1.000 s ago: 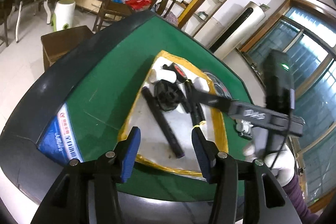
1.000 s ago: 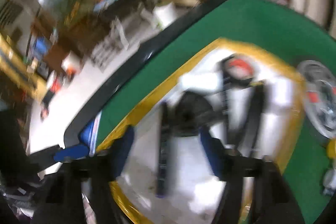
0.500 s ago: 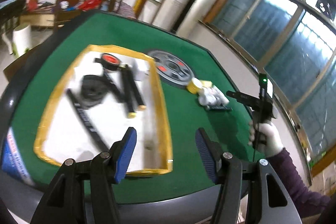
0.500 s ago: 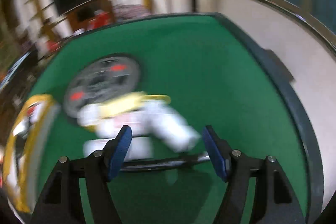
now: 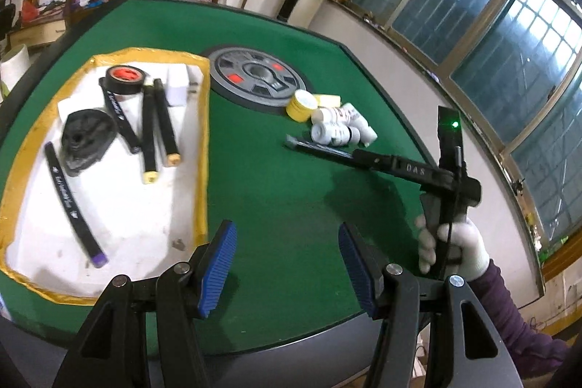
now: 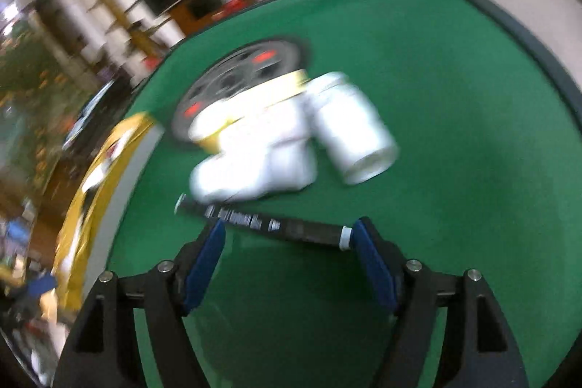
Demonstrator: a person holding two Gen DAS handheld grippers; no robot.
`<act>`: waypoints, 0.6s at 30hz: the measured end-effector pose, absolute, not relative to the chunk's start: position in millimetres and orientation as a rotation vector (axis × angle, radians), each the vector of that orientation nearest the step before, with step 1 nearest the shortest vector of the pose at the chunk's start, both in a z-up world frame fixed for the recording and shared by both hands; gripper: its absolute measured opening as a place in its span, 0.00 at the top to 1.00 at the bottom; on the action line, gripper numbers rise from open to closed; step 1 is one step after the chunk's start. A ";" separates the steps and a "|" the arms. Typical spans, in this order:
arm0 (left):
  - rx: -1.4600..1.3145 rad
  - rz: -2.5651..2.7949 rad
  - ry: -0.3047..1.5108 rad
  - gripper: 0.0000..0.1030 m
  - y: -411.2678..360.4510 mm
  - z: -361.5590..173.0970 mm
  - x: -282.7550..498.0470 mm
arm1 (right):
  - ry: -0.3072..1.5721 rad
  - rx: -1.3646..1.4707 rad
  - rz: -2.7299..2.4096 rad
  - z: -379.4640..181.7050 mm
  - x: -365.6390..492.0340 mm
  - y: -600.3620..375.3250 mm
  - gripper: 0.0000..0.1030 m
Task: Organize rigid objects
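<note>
My left gripper (image 5: 287, 231) is open over bare green felt, just right of the yellow-rimmed white tray (image 5: 202, 140). In the tray lie several black sticks (image 5: 160, 126), a black tape roll (image 5: 125, 80) and a black lump (image 5: 85, 140). My right gripper (image 6: 287, 228), held by a gloved hand (image 5: 454, 250), points down at a black pen (image 6: 262, 222) lying crosswise between its fingertips on the felt. Its jaws are opening and the pads do not press on the pen. White bottles (image 6: 291, 133) lie in a cluster just beyond the pen.
A grey weight plate (image 5: 258, 82) lies flat behind the bottles, with a yellow-lidded jar (image 5: 301, 104) beside it. The table's dark rim (image 5: 400, 119) curves close on the right. Chairs and shelves stand beyond the far edge.
My right gripper swept from over the tray to the pen and bottles on the right. My left gripper swung right off the tray and its jaws widened a little.
</note>
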State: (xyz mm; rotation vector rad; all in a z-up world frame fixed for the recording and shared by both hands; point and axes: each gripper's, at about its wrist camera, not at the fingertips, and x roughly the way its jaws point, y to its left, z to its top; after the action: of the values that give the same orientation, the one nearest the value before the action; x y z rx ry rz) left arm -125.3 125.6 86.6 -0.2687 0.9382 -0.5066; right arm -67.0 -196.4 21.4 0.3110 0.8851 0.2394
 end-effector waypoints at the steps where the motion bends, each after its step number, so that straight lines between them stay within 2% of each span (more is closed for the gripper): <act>1: -0.261 -0.513 0.945 0.41 120.9 85.4 -125.7 | 0.891 0.302 0.283 20.6 -71.3 -185.1 0.29; 7: -0.212 -0.508 0.966 0.40 108.3 81.5 -129.5 | 0.939 0.219 0.468 23.5 -88.7 -136.2 0.29; 12: -0.203 -0.515 0.975 0.41 105.0 78.4 -129.3 | 0.844 0.200 0.360 46.3 -95.2 -154.0 0.29; 18: -0.210 -0.528 1.004 0.40 95.2 69.5 -127.8 | 0.754 0.203 0.205 69.3 -58.6 -177.1 0.29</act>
State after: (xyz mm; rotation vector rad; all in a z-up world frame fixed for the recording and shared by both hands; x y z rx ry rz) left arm -127.8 95.2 69.5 -0.2103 1.0042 -0.5282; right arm -58.6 -177.1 69.3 0.2027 0.7544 0.2048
